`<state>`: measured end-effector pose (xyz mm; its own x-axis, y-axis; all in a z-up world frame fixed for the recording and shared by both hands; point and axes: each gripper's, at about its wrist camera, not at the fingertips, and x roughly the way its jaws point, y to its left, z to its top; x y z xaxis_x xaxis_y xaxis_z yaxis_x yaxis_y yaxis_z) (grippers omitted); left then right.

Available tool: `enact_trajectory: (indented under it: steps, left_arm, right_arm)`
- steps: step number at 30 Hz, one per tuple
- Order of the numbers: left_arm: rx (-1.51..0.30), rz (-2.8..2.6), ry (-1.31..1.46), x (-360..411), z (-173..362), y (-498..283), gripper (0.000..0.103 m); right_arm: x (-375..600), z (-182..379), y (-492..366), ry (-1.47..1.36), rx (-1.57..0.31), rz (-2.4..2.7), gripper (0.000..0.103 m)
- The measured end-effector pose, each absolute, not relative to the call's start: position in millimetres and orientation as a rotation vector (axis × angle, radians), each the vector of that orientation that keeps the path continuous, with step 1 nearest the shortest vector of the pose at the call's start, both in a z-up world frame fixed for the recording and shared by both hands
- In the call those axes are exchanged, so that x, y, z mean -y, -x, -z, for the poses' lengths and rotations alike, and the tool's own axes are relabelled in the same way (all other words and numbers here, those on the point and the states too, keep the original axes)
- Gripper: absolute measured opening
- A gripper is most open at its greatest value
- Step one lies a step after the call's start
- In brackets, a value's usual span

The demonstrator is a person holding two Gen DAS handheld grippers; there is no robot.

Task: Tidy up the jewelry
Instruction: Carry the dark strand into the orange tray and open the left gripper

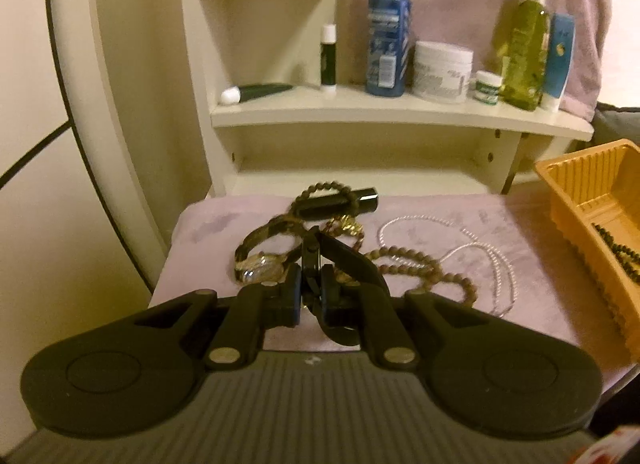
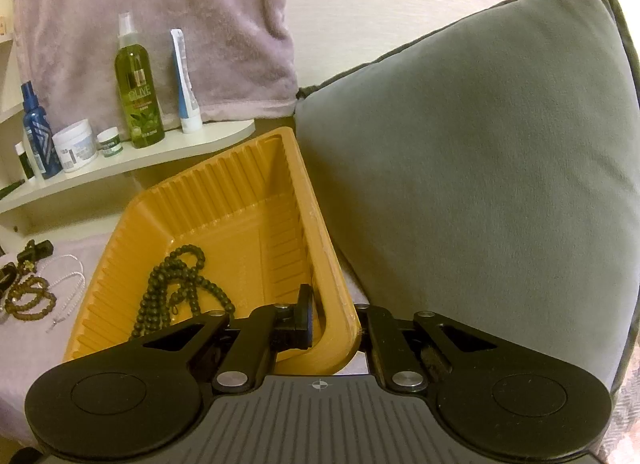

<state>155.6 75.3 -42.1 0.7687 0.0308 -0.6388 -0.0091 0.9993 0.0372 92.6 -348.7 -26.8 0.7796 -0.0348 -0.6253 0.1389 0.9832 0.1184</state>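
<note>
left tool (image 1: 311, 296): pinching black strap, probably the watch (image 1: 260, 264) band, on the mauve cloth
right tool (image 2: 334, 324): clamped on orange tray (image 2: 240, 200) rim
drop: tray lies to the strap's right

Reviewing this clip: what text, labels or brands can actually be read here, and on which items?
"OLIVE": on the green spray bottle on the shelf.
Blue bottle, white jar, small green-labelled jar, white-and-blue tube: print too small or blurred to read.
Nothing else legible.
</note>
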Motion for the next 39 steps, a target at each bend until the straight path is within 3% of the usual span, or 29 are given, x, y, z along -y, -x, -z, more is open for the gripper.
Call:
enact_trajectory:
  steps: [18, 27, 39]
  left_arm:
    - [-0.629, 0.324, 0.003, 52, -5, -144, 0.008]
    - [-0.683, 0.492, -0.036, 123, 11, -129, 0.008]
    - [-0.728, 0.542, -0.088, 149, 30, -121, 0.008]
  right_arm:
    - [348, 25, -88, -0.185, -0.656, 0.099, 0.007]
    - [349, 25, -87, -0.195, -0.656, 0.097, 0.007]
    - [349, 25, -86, -0.213, -0.651, 0.094, 0.007]
